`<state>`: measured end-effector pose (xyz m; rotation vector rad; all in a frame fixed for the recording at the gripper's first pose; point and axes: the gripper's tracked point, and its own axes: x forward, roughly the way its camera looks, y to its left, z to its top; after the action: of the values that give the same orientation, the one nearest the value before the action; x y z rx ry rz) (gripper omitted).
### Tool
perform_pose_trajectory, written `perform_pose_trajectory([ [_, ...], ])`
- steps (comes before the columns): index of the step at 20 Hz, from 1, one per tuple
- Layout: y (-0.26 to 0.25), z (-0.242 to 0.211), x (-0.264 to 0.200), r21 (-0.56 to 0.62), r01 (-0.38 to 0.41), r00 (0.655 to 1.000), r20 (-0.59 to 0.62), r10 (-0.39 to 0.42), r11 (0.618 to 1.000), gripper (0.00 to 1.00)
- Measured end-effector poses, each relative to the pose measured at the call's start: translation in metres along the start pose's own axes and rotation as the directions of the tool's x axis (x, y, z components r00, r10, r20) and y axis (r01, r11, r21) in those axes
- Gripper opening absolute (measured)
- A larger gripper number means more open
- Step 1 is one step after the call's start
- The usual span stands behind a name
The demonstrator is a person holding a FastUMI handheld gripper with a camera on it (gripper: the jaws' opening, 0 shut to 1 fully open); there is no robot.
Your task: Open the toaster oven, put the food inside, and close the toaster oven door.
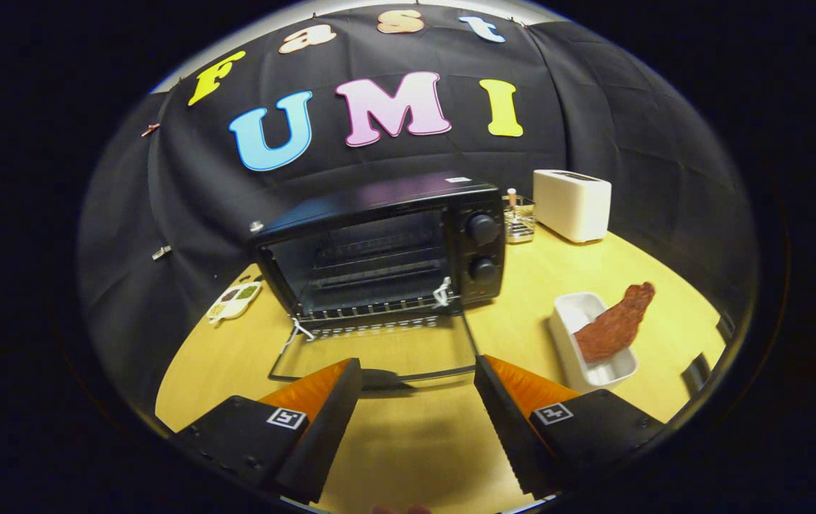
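Observation:
A black toaster oven [393, 243] stands on the yellow wooden table [522, 285], straight ahead of my fingers. Its glass door [379, 350] hangs fully down, flat toward me, with the wire racks inside in sight. The door's black handle [386, 378] lies between my two fingertips. My gripper [418, 371] is open, its orange-and-black fingers spread wide to either side of the handle without pressing on it. To the right, a reddish-brown piece of food [615, 325] leans out of a white rectangular dish [579, 314].
A white toaster [572, 203] stands at the back right, with a small wire holder [519, 218] beside the oven. A white tray of small condiment portions [234, 300] lies left of the oven. Bare tabletop stretches under my fingers.

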<state>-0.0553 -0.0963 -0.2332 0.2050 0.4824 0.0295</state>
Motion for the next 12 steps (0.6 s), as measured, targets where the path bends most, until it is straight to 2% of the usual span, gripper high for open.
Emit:
perform_pose_trajectory([
  [7, -0.118, 0.037, -0.022, 0.052, 0.007, 0.988, -0.154, 0.001, 0.999, 0.99],
  [9, -0.148, 0.048, -0.021, 0.097, 0.000, 0.983, -0.184, 0.018, 0.995, 0.99],
  [12, -0.191, 0.053, -0.017, 0.096, 0.003, 0.968, -0.250, 0.022, 0.995, 0.99],
])
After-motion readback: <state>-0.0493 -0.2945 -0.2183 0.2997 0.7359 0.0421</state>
